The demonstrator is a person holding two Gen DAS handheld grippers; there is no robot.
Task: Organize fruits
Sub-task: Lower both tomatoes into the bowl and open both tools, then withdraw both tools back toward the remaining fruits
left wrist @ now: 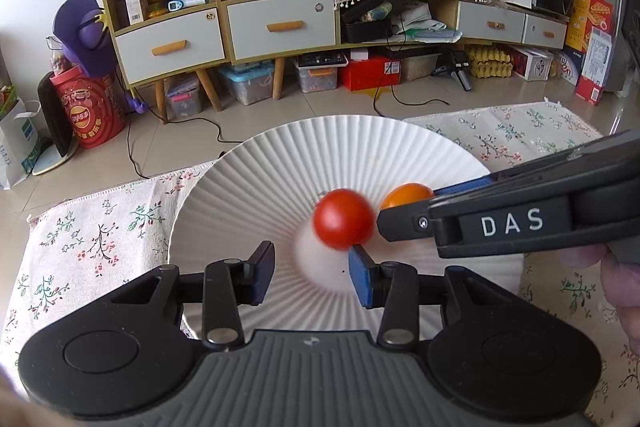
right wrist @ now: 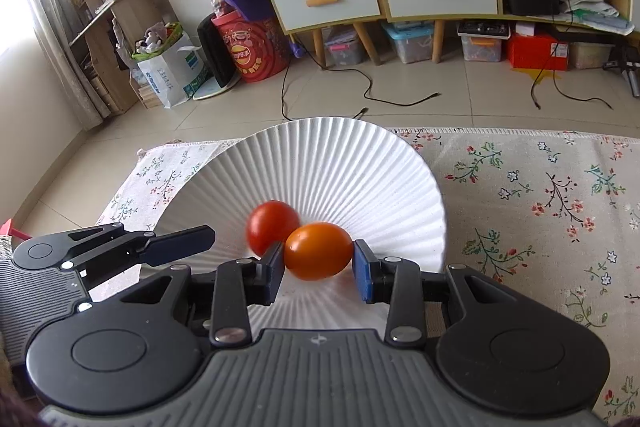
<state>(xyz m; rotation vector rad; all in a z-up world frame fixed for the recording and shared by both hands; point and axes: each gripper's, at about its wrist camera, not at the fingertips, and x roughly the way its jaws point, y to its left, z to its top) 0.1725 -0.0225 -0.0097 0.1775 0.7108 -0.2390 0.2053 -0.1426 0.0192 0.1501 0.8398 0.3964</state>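
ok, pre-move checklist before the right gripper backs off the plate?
1. Orange tomato on white plate: ok.
2. Right gripper clear of it: not ok, the jaws straddle it, gap on its right side.
3. Red tomato settled: cannot tell, it looks blurred.
4. Left gripper empty: ok, jaws open, red tomato just beyond them.
5. Tomatoes apart: cannot tell, they overlap in the right wrist view.
6. Plate on the floral cloth: ok.

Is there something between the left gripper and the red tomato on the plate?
Nothing visible blocks it. The left gripper is open over the white plate, and the red tomato lies just beyond its fingertips, slightly toward its right finger. The right gripper, around the orange tomato, crowds the red tomato's far side only.
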